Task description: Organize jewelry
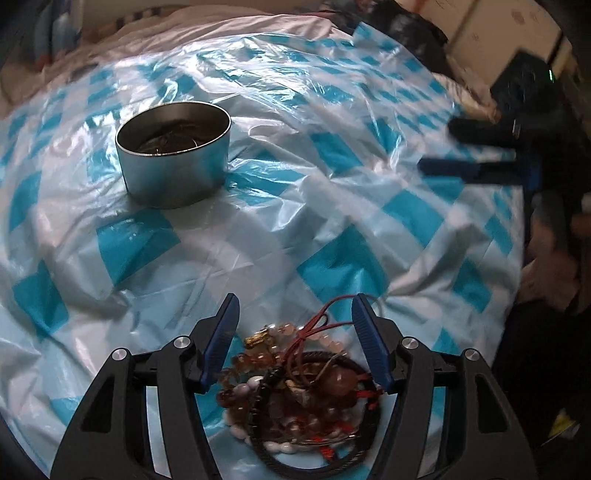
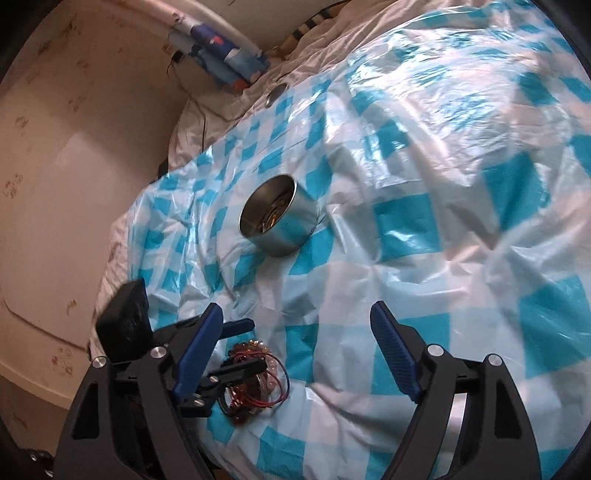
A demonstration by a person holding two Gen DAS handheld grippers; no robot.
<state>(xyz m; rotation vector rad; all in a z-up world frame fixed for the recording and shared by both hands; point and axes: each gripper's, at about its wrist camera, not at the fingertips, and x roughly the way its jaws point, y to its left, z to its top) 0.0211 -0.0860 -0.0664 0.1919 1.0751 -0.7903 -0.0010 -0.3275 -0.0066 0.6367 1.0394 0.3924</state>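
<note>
Jewelry (image 1: 295, 387) lies heaped at the near edge of the checkered plastic sheet (image 1: 332, 206); our left gripper (image 1: 295, 339) straddles it, spread and gripping nothing. Our right gripper (image 2: 295, 350) hangs released. Farther in, mid-sheet, stands the metal tin (image 1: 173, 155).

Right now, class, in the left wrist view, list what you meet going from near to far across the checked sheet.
Jewelry pile between the open left tongs → bare blue-and-white checked plastic sheet → round metal tin → white bedding.

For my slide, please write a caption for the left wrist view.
Open left hand-held gripper poised over tangled jewelry pile; metal tin waits on checkered plastic sheet.
</note>
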